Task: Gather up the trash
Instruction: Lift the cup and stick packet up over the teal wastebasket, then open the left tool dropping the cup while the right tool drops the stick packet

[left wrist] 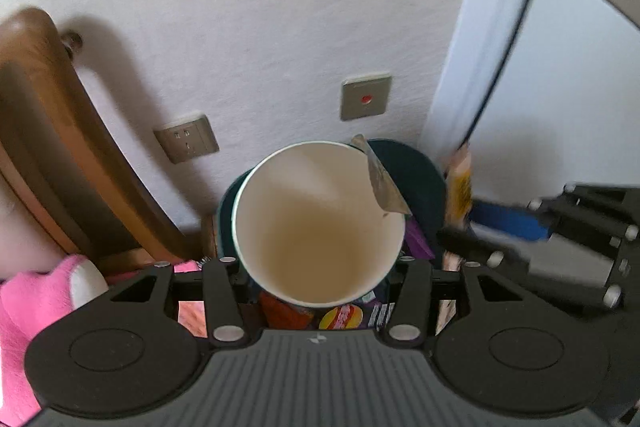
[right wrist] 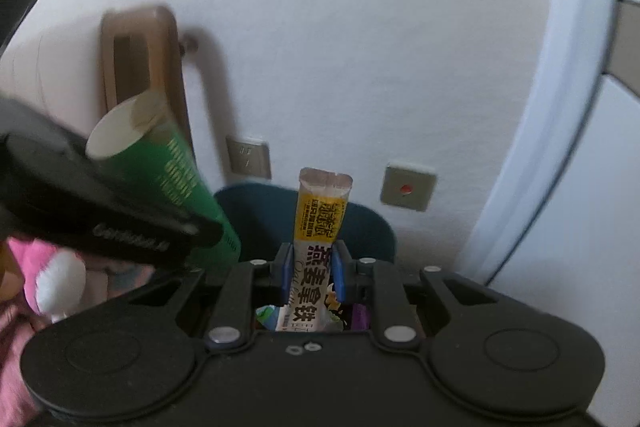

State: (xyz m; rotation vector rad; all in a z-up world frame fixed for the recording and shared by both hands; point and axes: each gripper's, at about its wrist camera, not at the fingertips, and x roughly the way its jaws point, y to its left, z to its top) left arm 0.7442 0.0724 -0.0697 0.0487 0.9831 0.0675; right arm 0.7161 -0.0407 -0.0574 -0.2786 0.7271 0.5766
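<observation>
The left gripper (left wrist: 320, 263) is clamped on a paper cup (left wrist: 320, 227), its jaws pressing the cup's two sides; the cup's open mouth faces the left wrist camera, cream inside and empty, with a torn foil flap (left wrist: 380, 179) hanging from the rim on the gripper's right; seen from the right wrist camera the cup's outside is green (right wrist: 176, 179). The right gripper (right wrist: 312, 267) pinches a long sachet (right wrist: 316, 227) between its blue pads (right wrist: 285, 267); the sachet stands straight out ahead of the jaws, its sealed end farthest from the gripper. Just ahead of and below both grippers sits a dark blue bin (left wrist: 416, 171), with wrappers showing inside it under the jaws; the cup hangs over the bin's near-left part and the sachet over its middle. Beyond the bin is a white wall with a socket (left wrist: 186, 139) to the left and a square plate with a red dot (left wrist: 366, 97) to the right. Far left of the left gripper stand a wooden chair (left wrist: 52, 131) and something pink and fluffy (left wrist: 36, 303).
</observation>
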